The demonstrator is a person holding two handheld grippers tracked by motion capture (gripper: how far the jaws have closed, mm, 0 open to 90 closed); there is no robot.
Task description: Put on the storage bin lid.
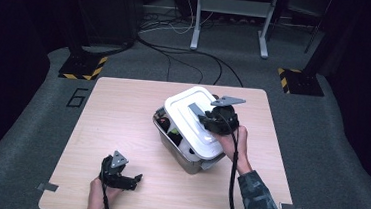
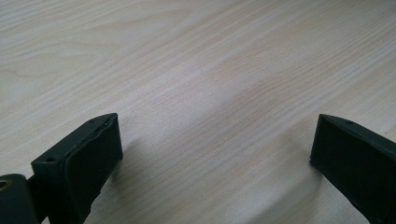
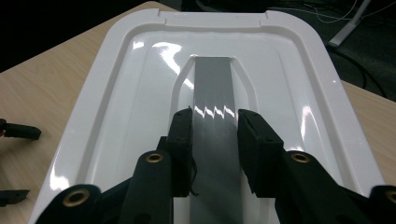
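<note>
Between right fingers point(image 3: 181, 140): lid handle point(image 3: 213, 88).

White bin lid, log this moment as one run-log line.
right tool: shut on grey handle of white lid | lid: askew over clear bin | left tool: open, above table

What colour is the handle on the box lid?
Grey: the handle runs down the middle of the white lid, clearest in the right gripper view.

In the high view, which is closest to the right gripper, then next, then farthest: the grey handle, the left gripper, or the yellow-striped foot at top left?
1. Grey handle: on the white lid, between the right gripper jaws.
2. Left gripper: near table edge, lower left.
3. Yellow-striped foot: on the floor, upper left.
</note>
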